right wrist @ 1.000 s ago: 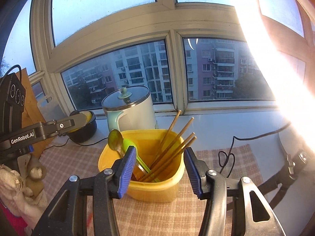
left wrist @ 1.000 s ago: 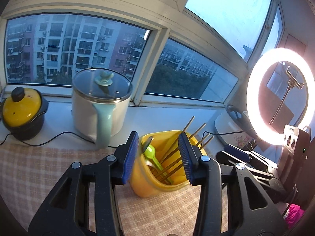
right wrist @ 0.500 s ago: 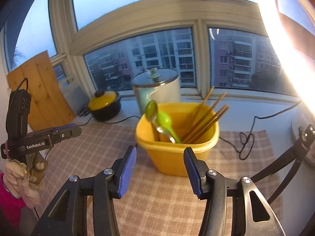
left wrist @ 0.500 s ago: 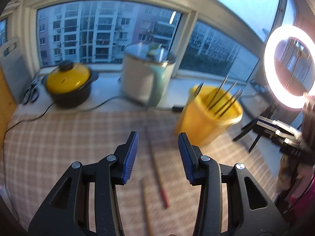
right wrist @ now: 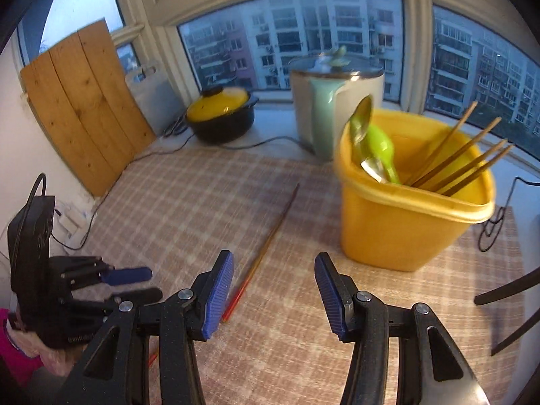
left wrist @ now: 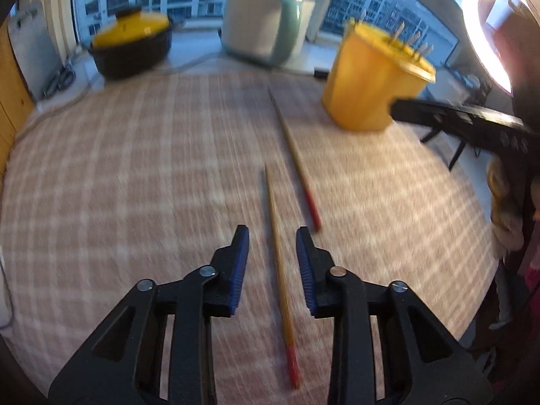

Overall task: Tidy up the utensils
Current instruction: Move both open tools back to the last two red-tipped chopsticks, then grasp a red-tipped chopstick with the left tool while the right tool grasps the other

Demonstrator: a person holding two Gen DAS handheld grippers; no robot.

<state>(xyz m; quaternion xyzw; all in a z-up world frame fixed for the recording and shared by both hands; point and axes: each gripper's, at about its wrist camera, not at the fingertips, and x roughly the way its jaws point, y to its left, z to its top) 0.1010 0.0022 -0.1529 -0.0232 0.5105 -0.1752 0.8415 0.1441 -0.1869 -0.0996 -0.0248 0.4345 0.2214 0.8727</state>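
Observation:
Two red-tipped wooden chopsticks lie on the checked tablecloth. The near chopstick (left wrist: 279, 263) runs between the open jaws of my left gripper (left wrist: 272, 236), which hovers just above it. The second chopstick (left wrist: 293, 158) lies a little further right and also shows in the right wrist view (right wrist: 266, 243). A yellow utensil bin (left wrist: 369, 77) stands at the back right; in the right wrist view the bin (right wrist: 405, 222) holds several chopsticks, a metal spoon and a green spoon (right wrist: 379, 148). My right gripper (right wrist: 273, 270) is open and empty, near the bin.
A yellow-lidded black pot (left wrist: 131, 47) and a white-and-green kettle pot (left wrist: 266, 23) stand by the window. A ring light (left wrist: 486, 30) glows at right. A wooden board (right wrist: 84, 108) leans at left. Cables run along the sill. My left gripper shows in the right wrist view (right wrist: 125, 283).
My left gripper has swung away from the bin, down and back over the cloth, and now straddles a chopstick. My right gripper has pulled back from the bin and tilted down.

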